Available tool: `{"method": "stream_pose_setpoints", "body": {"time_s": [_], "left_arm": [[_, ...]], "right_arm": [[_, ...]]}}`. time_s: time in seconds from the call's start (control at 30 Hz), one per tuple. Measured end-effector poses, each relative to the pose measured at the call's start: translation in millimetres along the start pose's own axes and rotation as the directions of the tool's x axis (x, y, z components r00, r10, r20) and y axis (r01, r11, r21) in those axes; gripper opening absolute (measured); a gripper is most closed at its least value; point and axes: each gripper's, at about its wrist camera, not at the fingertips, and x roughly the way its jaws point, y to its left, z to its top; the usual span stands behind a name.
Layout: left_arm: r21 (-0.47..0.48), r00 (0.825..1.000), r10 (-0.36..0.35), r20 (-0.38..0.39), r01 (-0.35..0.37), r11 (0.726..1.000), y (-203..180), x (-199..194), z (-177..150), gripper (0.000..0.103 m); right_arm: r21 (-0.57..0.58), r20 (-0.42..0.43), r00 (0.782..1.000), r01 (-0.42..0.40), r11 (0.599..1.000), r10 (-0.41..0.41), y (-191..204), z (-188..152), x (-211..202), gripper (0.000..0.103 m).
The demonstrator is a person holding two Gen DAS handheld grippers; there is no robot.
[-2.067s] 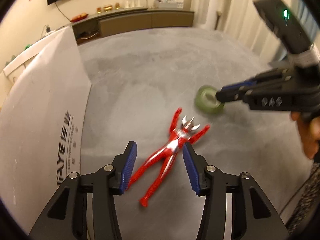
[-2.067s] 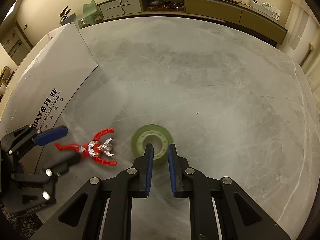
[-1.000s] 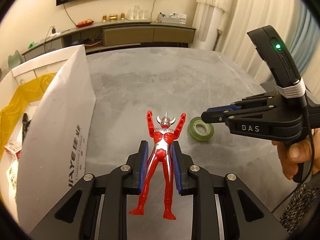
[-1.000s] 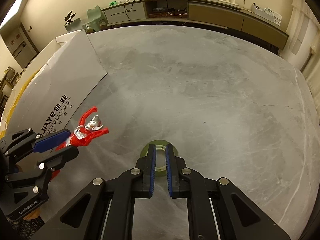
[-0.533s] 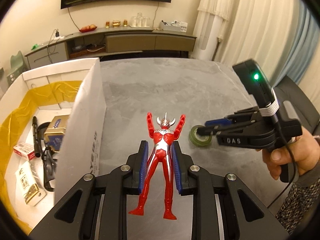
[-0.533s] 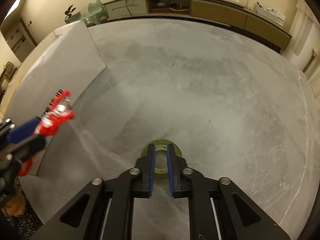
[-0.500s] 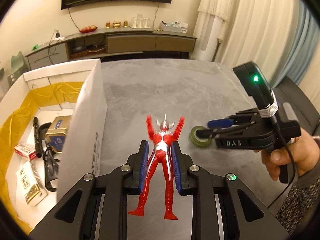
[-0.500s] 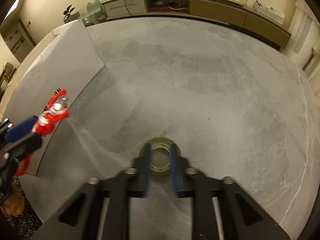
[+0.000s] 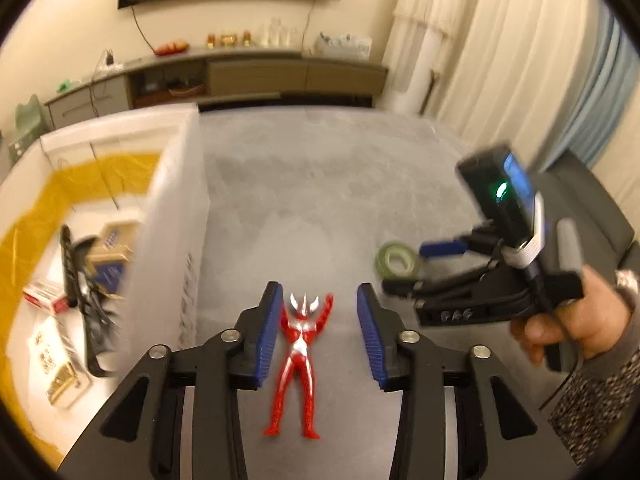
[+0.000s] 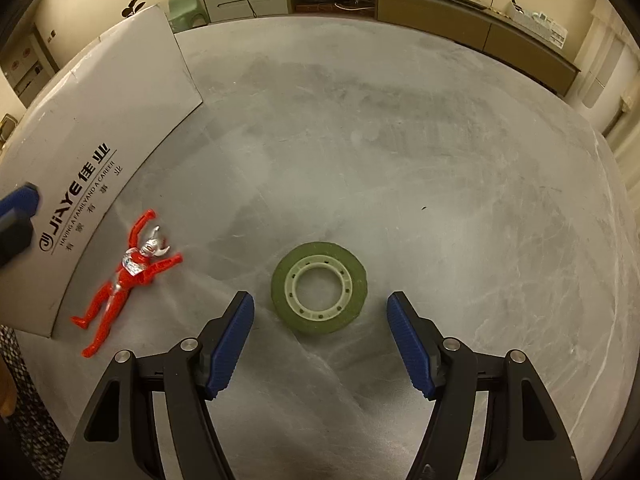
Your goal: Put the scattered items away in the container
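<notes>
Half a second back the red figure (image 9: 299, 354) was pinched upright between the left gripper (image 9: 318, 334) pads; now it's lying flat on the grey tabletop (image 10: 400, 140), dropped outside the white box (image 9: 176, 216), right against its outer wall. The left jaws have just been opening and stand apart on either side of the toy, pads not touching it, so it's released. In the right wrist view the figure (image 10: 128, 276) lies arms-up beside the printed side of the box (image 10: 100, 132).

Right gripper (image 10: 320, 344) changed too: it was nearly closed over the green tape roll (image 10: 319, 287), and its jaws have just been opening, now spread wide with the roll lying flat on the table just ahead of the pads, nothing gripped. From the left camera you see that gripper (image 9: 412, 266) held in the person's right hand (image 9: 576, 320), next to the tape (image 9: 398, 260).

Count: one figure, one tape roll, both on the table. Inside the box there's a yellow liner (image 9: 44, 200) and several small cartons plus something dark, too blurred to count properly.
</notes>
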Motion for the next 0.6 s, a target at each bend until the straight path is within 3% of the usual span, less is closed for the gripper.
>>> {"method": "stream_pose_setpoints", "body": {"time_s": [0.07,0.3,0.37,0.43,0.6], "left_arm": [[0.046,0.998,0.054,-0.012,-0.054,0.997,-9,13,-5,0.043],[0.085,0.98,0.139,-0.143,-0.128,0.988,-13,66,-22,0.043],[0.071,0.983,0.123,-0.135,-0.114,0.991,-11,68,-22,0.042],[0.055,0.985,0.111,-0.129,-0.105,0.993,-11,68,-19,0.038],[0.014,0.998,0.063,-0.029,-0.062,0.998,-11,42,-8,0.038]], "right_arm": [[-0.003,0.001,1.0,0.001,1.0,-0.001,0,0,0,0.07],[-0.025,0.001,1.0,-0.005,1.0,0.005,4,-3,-1,0.07],[-0.042,0.005,1.0,0.005,0.999,-0.005,8,-4,-2,0.066],[-0.056,0.01,1.0,0.021,0.998,-0.021,11,-5,-4,0.047],[-0.051,0.033,0.999,0.015,0.999,-0.014,10,-4,-12,0.047]]}}
